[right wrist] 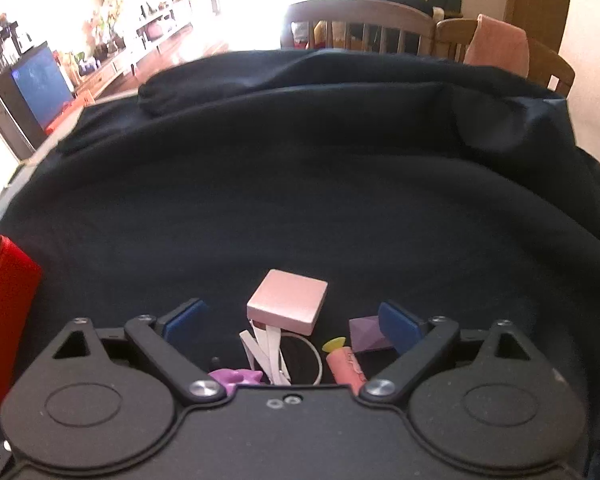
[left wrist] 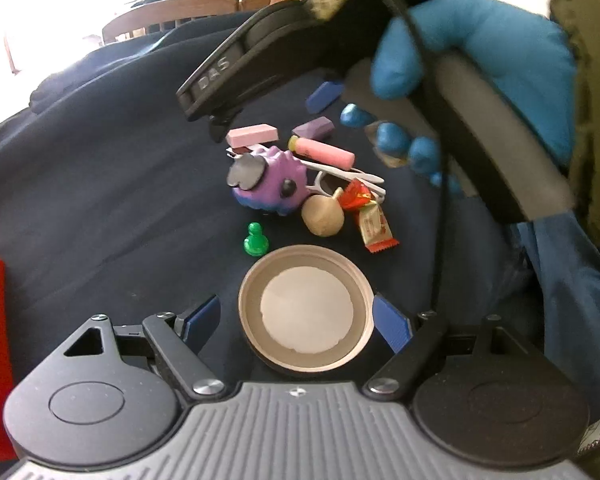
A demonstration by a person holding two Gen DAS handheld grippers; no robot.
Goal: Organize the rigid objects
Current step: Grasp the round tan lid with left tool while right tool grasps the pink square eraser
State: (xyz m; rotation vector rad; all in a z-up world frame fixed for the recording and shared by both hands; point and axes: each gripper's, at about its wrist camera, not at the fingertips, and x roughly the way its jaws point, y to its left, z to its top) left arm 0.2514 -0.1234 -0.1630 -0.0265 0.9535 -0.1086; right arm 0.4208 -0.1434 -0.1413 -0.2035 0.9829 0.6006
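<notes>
Small rigid objects lie heaped on a dark cloth over the bench, just ahead of both tongs. My left tongs (left wrist: 298,318) stand released around an upturned round lid (left wrist: 306,312), pads not touching it. My right tongs (right wrist: 296,322) are released too, with a pink block (right wrist: 287,306) between the pads, untouched.

Risk, as I judge it: closing on the block could snag the white plastic picks (right wrist: 266,354) under it, or nudge the purple wedge (right wrist: 366,334) beside the right pad.

Count: one purple toy (left wrist: 266,184), one green pawn (left wrist: 253,239), one wooden top (left wrist: 323,216), two wrapped sweets (left wrist: 366,212), one pink tube (left wrist: 326,153).
</notes>
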